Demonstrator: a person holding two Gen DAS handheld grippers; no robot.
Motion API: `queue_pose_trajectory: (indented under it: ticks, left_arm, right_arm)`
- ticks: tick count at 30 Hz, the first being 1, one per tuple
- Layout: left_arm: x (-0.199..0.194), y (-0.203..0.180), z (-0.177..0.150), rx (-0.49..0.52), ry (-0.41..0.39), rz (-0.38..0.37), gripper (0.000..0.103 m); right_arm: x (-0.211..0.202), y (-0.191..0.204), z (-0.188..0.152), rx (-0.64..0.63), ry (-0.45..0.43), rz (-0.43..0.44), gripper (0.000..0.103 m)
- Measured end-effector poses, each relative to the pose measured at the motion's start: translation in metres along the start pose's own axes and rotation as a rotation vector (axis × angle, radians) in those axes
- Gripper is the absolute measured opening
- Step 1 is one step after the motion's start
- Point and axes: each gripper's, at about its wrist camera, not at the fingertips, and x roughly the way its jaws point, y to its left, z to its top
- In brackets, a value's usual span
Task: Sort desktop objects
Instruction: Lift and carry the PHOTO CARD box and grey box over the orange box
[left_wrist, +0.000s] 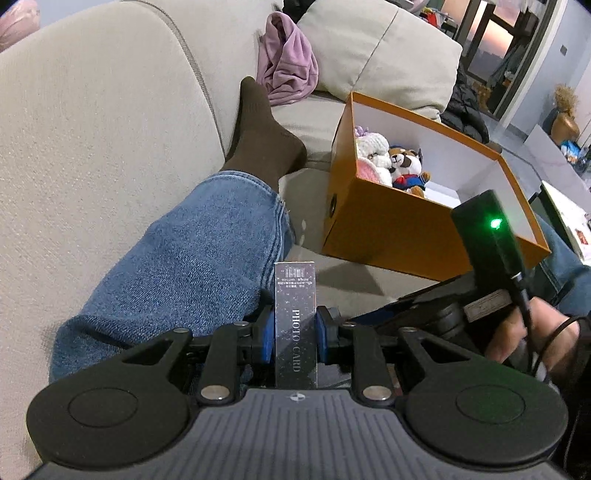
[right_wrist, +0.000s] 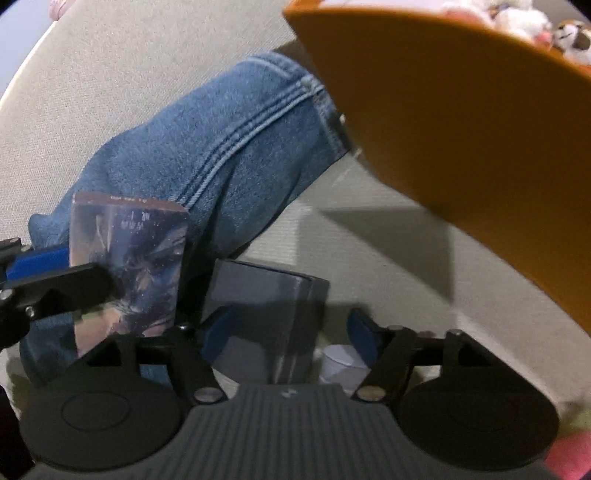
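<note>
My left gripper (left_wrist: 295, 332) is shut on a slim dark photo card box (left_wrist: 295, 325), held upright over the sofa seat beside a jeans-clad leg. The same box shows its printed face in the right wrist view (right_wrist: 129, 266), clamped by the left gripper's fingers (right_wrist: 55, 284). My right gripper (right_wrist: 291, 332) is open, its blue pads either side of a grey box (right_wrist: 266, 317) lying on the sofa; the pads stand apart from it. An orange box (left_wrist: 388, 221) holding plush toys (left_wrist: 391, 162) sits to the right; its wall looms close in the right wrist view (right_wrist: 461, 122).
A leg in blue jeans (left_wrist: 177, 258) with a brown sock (left_wrist: 258, 133) lies across the beige sofa (left_wrist: 92, 129). A purple cloth (left_wrist: 288, 62) lies by a cushion behind. A white paper piece (right_wrist: 340, 365) lies under the right gripper.
</note>
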Motion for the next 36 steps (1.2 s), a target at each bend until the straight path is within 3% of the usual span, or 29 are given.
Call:
queue_pose_trajectory:
  ticks: [1, 5, 8, 10, 13, 17, 20, 25, 31, 36]
  left_arm:
    - [0.0, 0.001, 0.0, -0.004, -0.002, -0.004, 0.026]
    - [-0.001, 0.004, 0.0, -0.019, -0.012, -0.013, 0.026]
    - [-0.007, 0.005, -0.002, -0.025, -0.028, -0.01, 0.026]
    - [-0.012, 0.006, -0.003, -0.029, -0.041, -0.011, 0.026]
    - [-0.016, 0.005, -0.003, -0.032, -0.056, -0.006, 0.026]
    - [-0.018, 0.0, -0.002, -0.024, -0.067, 0.015, 0.026]
    - [-0.024, -0.001, -0.002, -0.025, -0.082, 0.023, 0.026]
    - [-0.041, -0.012, 0.011, 0.008, -0.15, 0.01, 0.026]
    - [-0.056, -0.043, 0.056, 0.09, -0.248, -0.069, 0.026]
    - [-0.044, -0.076, 0.106, 0.153, -0.273, -0.136, 0.026]
  right_arm:
    - [0.002, 0.002, 0.0, -0.004, -0.002, 0.002, 0.073]
    - [-0.001, 0.004, -0.003, 0.015, -0.018, 0.05, 0.054]
    - [-0.018, -0.002, -0.006, 0.071, -0.027, 0.107, 0.042]
    - [-0.032, 0.004, -0.013, 0.045, -0.06, 0.115, 0.038]
    - [-0.045, 0.019, -0.024, 0.015, -0.099, 0.134, 0.036]
    - [-0.03, 0.036, -0.043, -0.041, -0.111, 0.035, 0.038]
    - [-0.031, 0.034, -0.048, -0.004, -0.121, 0.049, 0.036]
    - [-0.09, 0.033, -0.052, -0.02, -0.258, 0.039, 0.035]
    - [-0.191, 0.018, -0.042, -0.009, -0.508, -0.014, 0.035]
    - [-0.242, -0.01, -0.014, 0.062, -0.575, -0.109, 0.035]
